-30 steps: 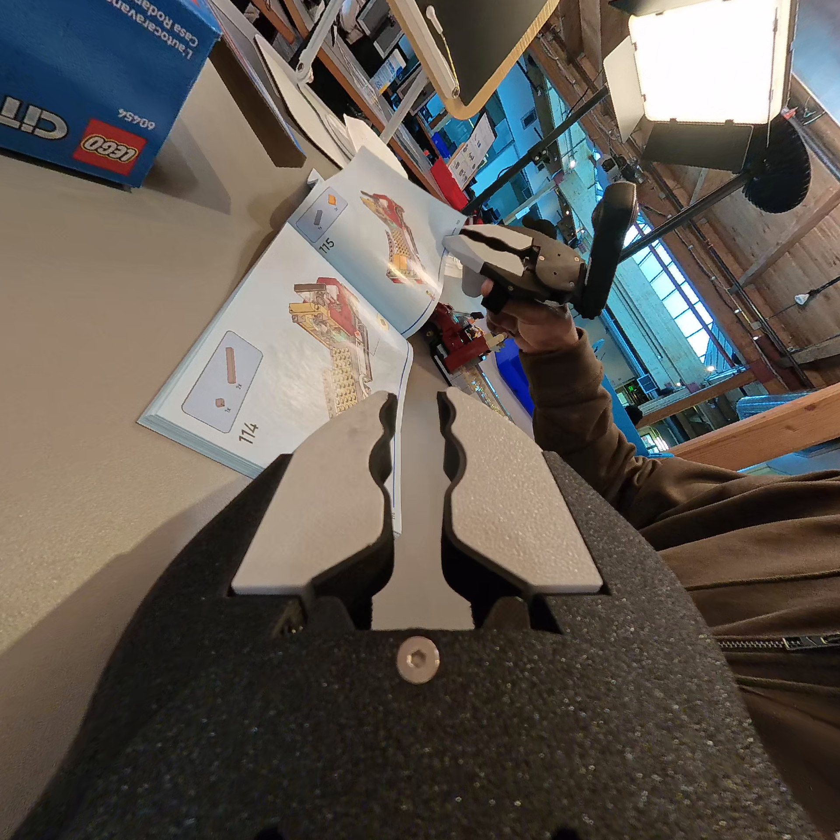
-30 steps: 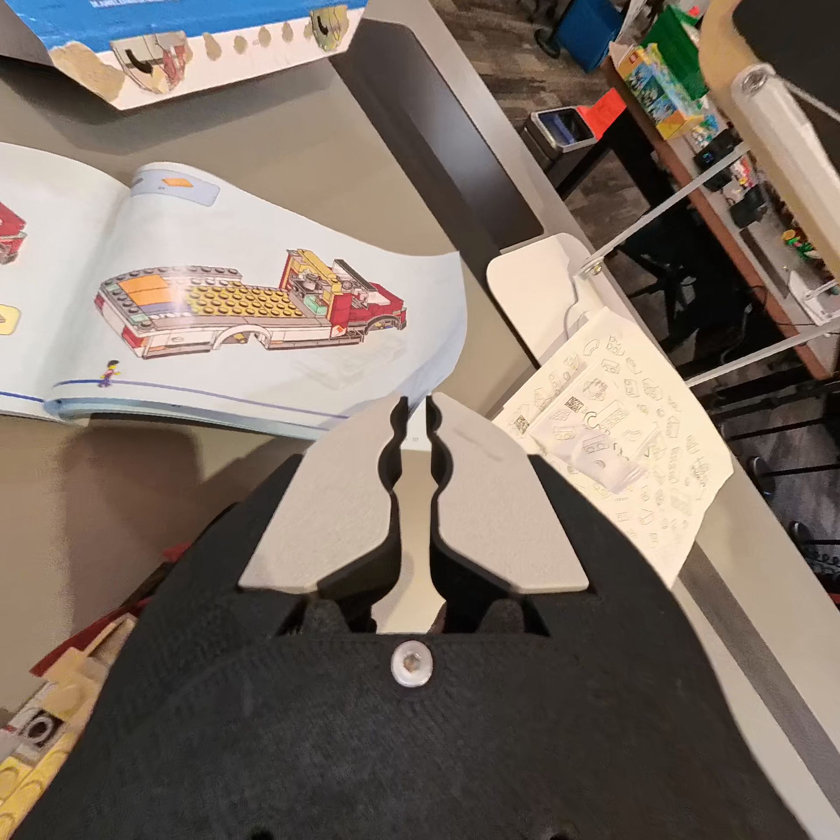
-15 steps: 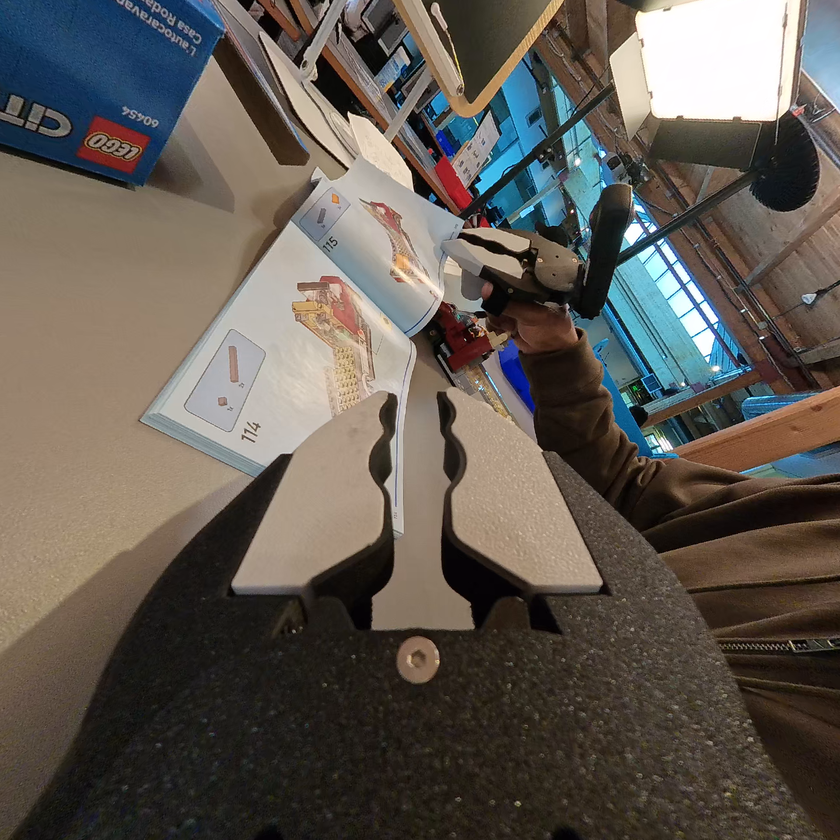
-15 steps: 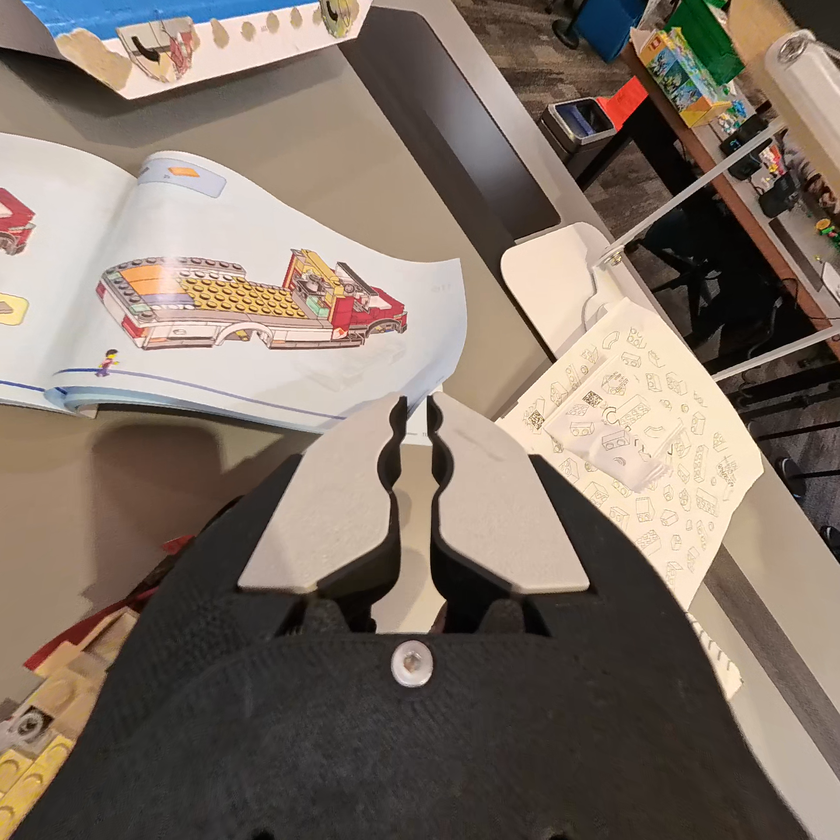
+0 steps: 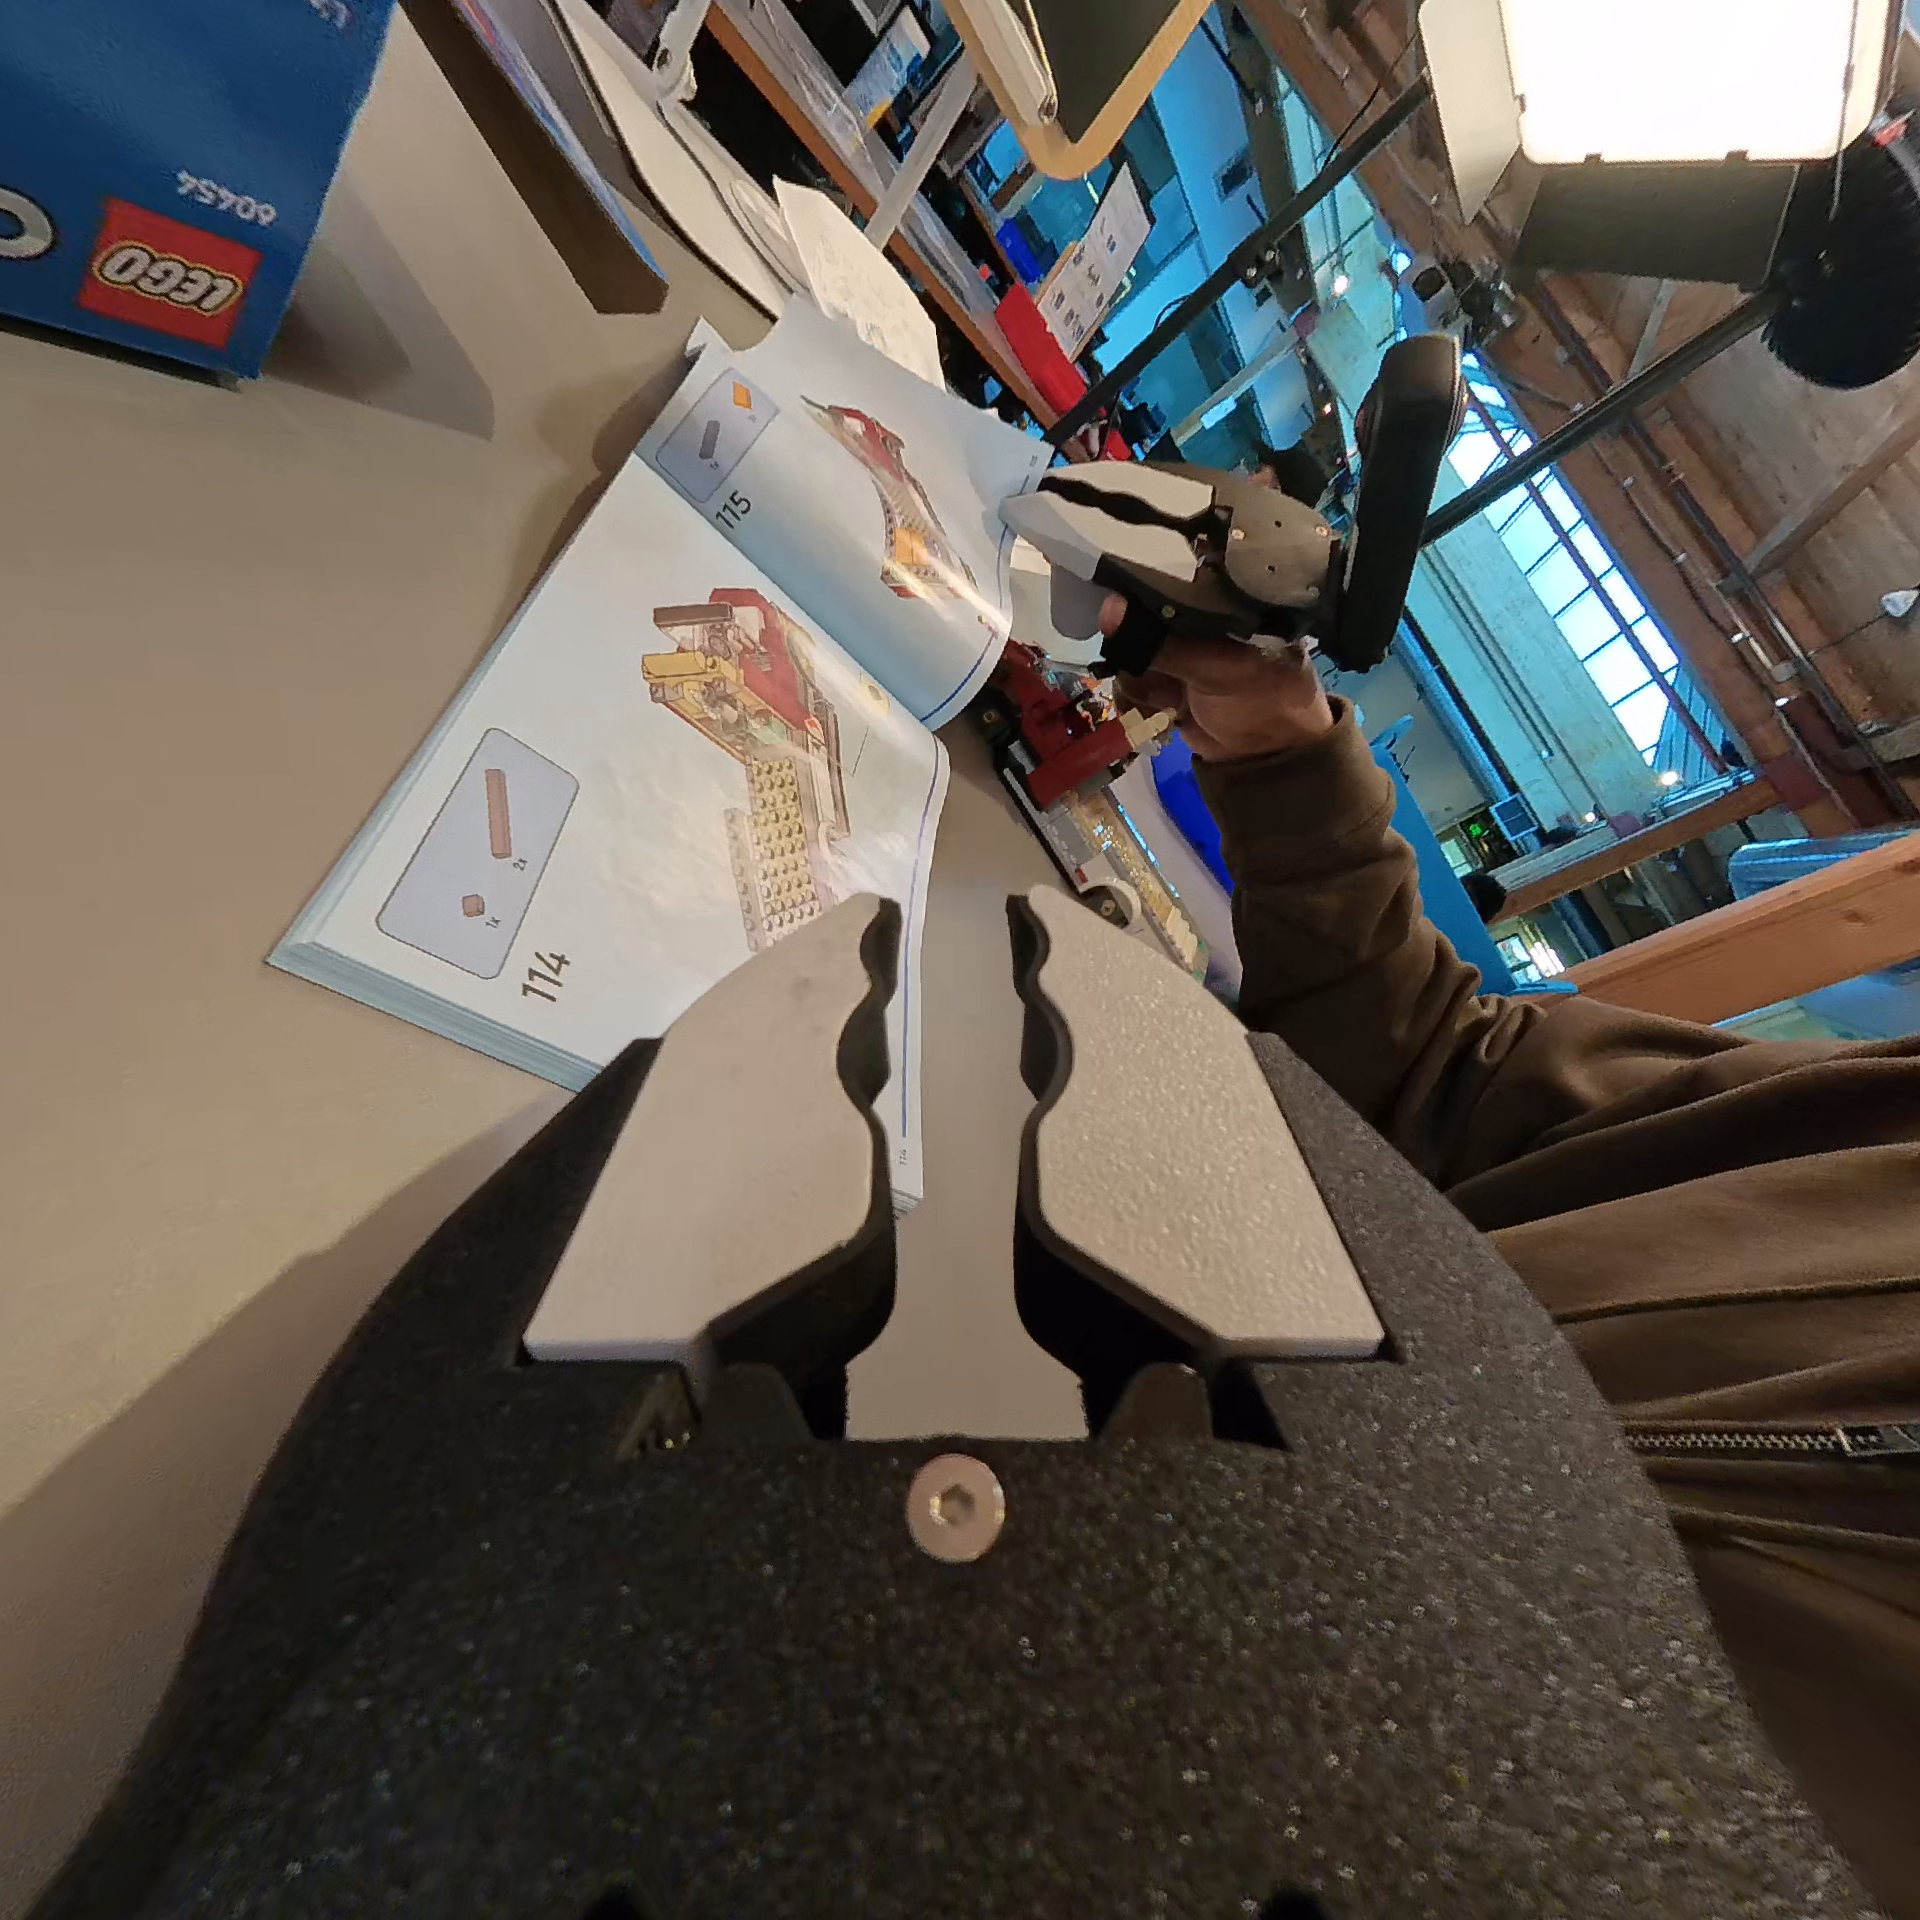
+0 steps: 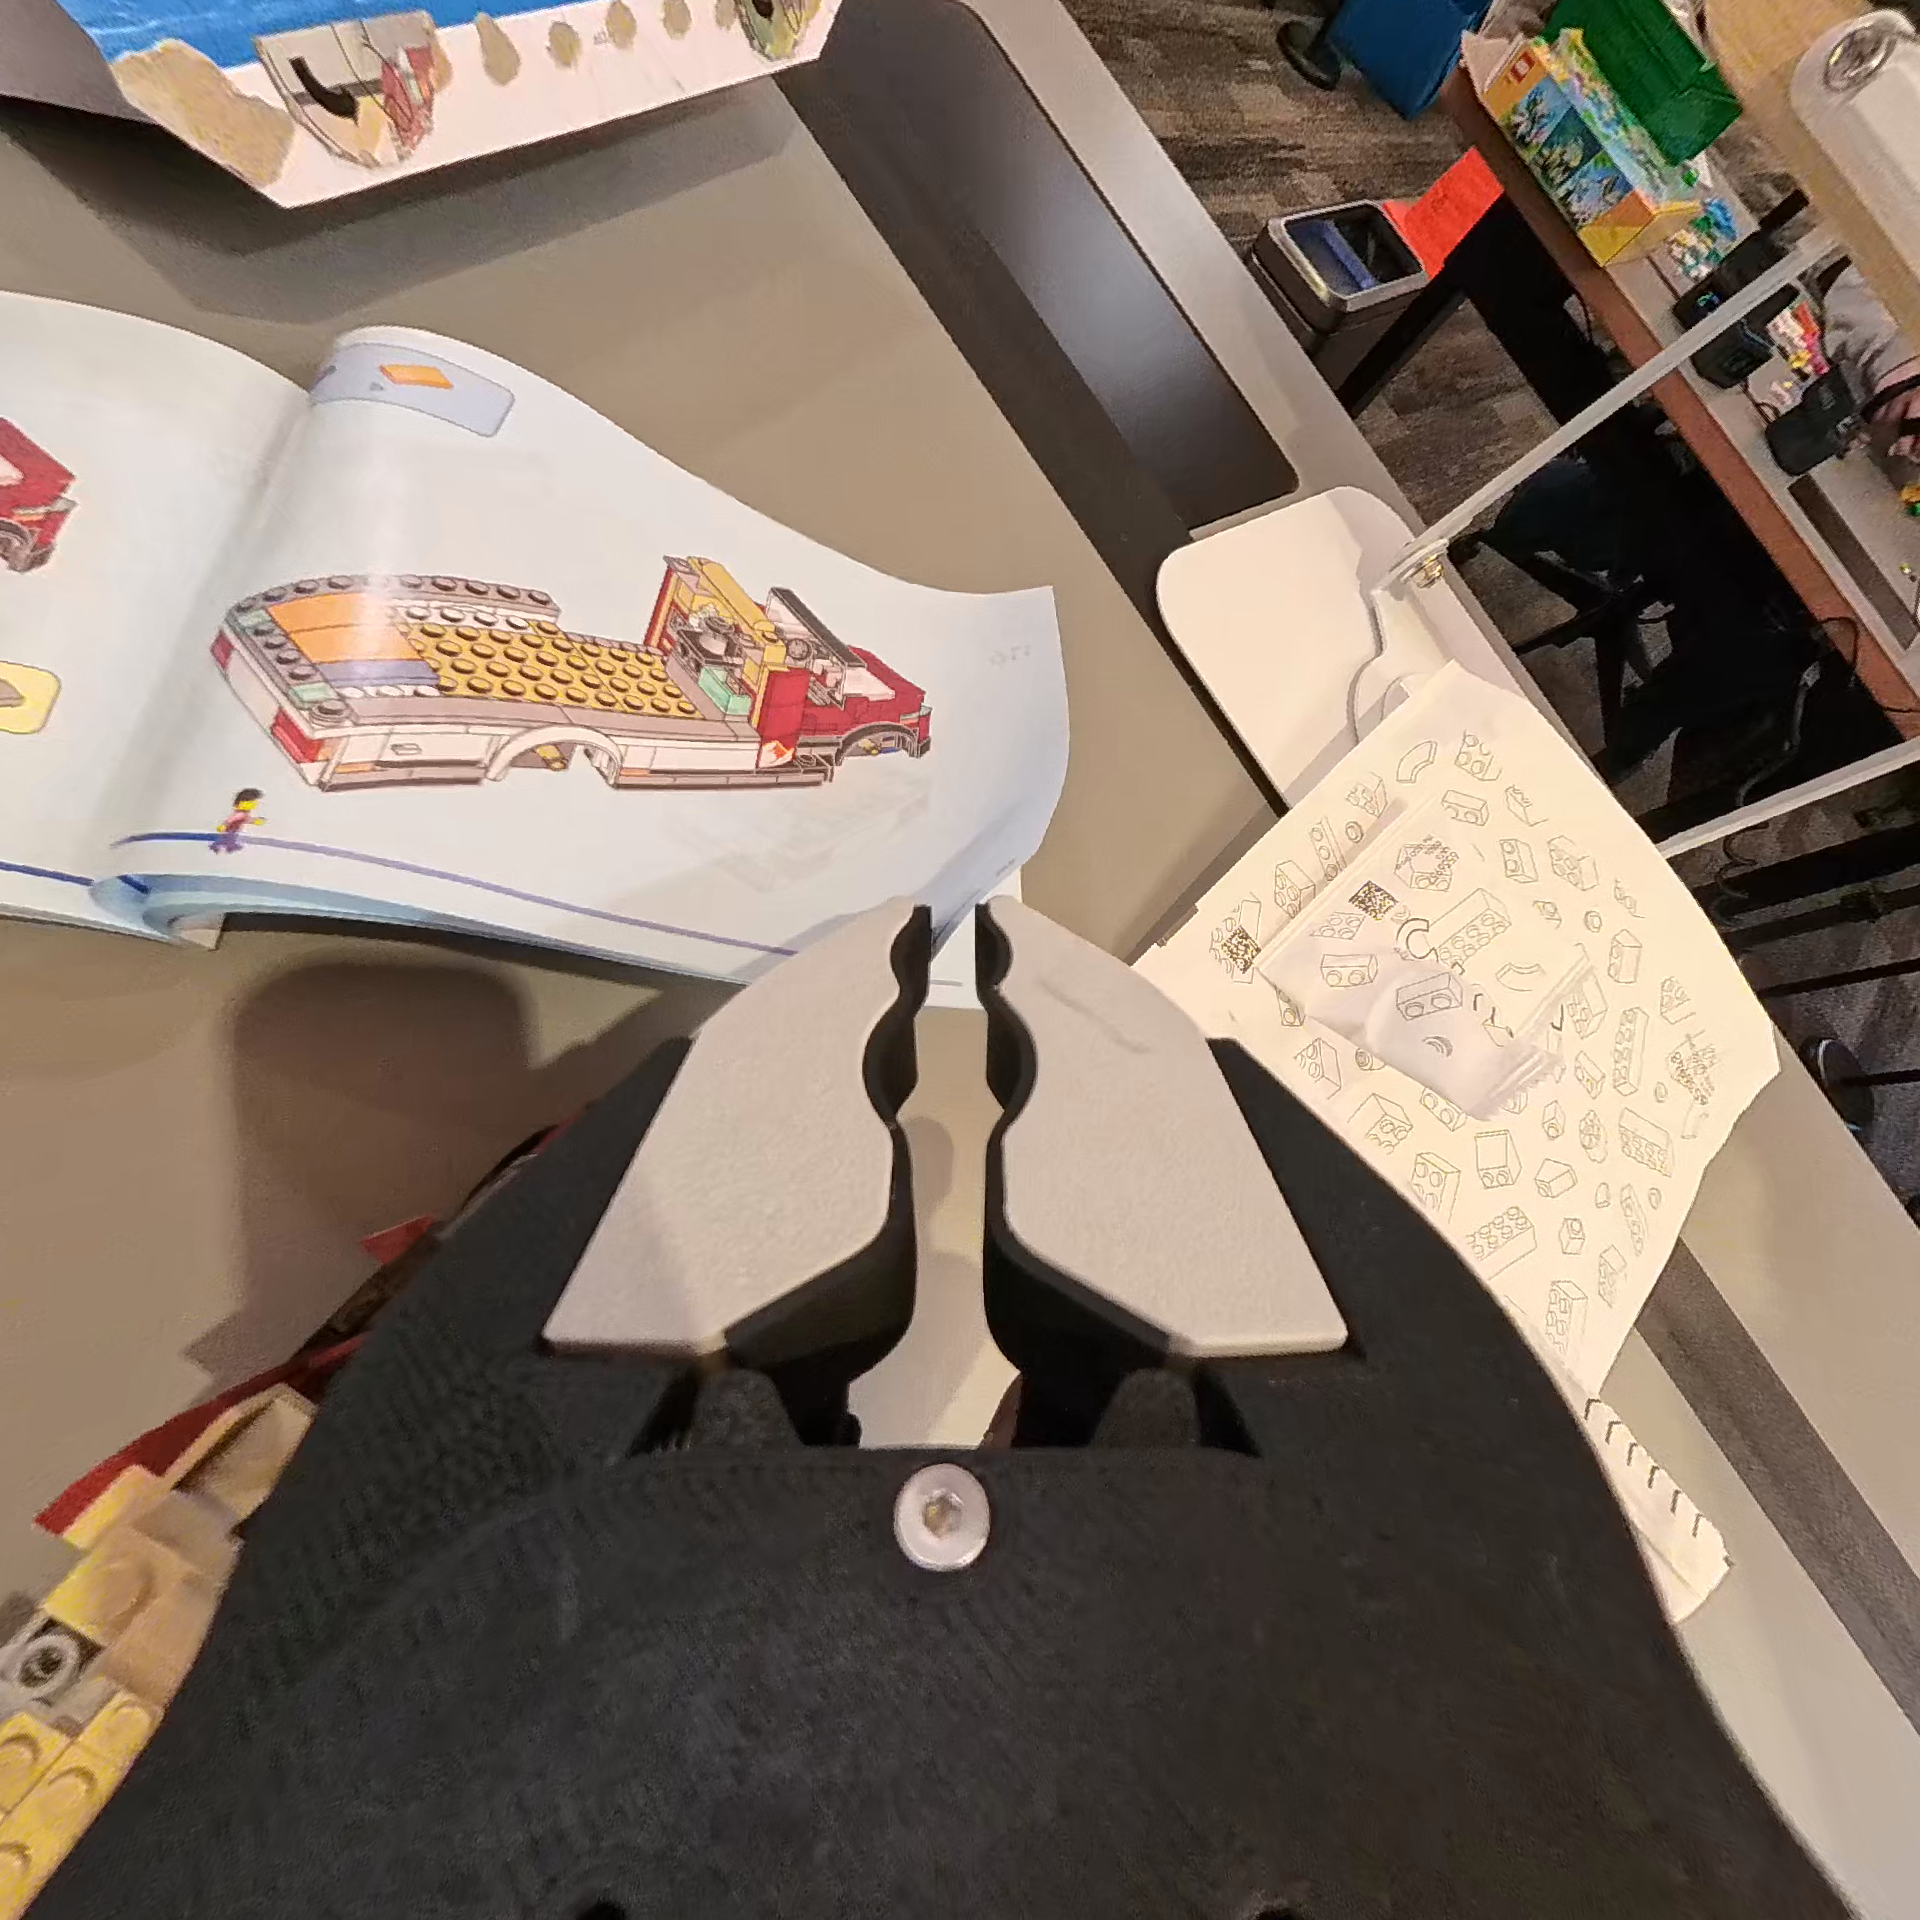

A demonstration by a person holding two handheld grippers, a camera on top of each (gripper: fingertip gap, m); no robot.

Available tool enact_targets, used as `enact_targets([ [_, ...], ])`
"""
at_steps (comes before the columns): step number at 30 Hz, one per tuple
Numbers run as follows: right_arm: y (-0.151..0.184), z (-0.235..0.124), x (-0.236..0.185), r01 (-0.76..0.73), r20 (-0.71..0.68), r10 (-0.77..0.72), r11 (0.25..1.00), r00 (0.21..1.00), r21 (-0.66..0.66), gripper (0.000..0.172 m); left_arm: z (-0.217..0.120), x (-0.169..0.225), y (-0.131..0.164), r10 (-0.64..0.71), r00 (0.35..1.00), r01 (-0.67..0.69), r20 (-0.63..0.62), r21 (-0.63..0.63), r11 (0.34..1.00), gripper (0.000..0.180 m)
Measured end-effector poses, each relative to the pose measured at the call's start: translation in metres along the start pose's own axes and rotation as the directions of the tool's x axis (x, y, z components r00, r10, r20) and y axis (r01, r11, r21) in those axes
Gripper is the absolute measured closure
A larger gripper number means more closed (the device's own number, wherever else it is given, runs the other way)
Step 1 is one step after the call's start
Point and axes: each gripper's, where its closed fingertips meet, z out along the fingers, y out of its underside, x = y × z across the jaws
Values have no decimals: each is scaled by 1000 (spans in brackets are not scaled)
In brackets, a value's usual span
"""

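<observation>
Moved: left gripper [image 5: 954, 914] jaws slightly wider than before, a clear gap, nothing between them.
Right gripper [image 6: 951, 920]: narrow gap; lifted booklet page [image 6: 997, 727] corner at its tips, possibly pinched.
Booklet [image 5: 623, 790]: open mid-bench.
Brick model [image 5: 1070, 727]: beside booklet's right edge.

Grey jaws, black mounts, brown sleeve [image 5: 1340, 894]

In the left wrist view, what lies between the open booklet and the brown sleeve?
A half-built red brick truck stands on the table between the booklet and the sleeve.
</observation>
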Motion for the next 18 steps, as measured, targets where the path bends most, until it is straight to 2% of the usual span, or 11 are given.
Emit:
enact_targets([
  [11, 2, 0, 0, 5, 17, -4, 1000, 1000, -11, 162, 2, -2, 2, 3, 1000, -3, 16, -17, 1000, 158],
  [18, 7, 3, -2, -50, 89, 52, 999, 995, -22, 161, 2, -3, 3, 1, 1000, -1, 20, -24, 1000, 158],
])
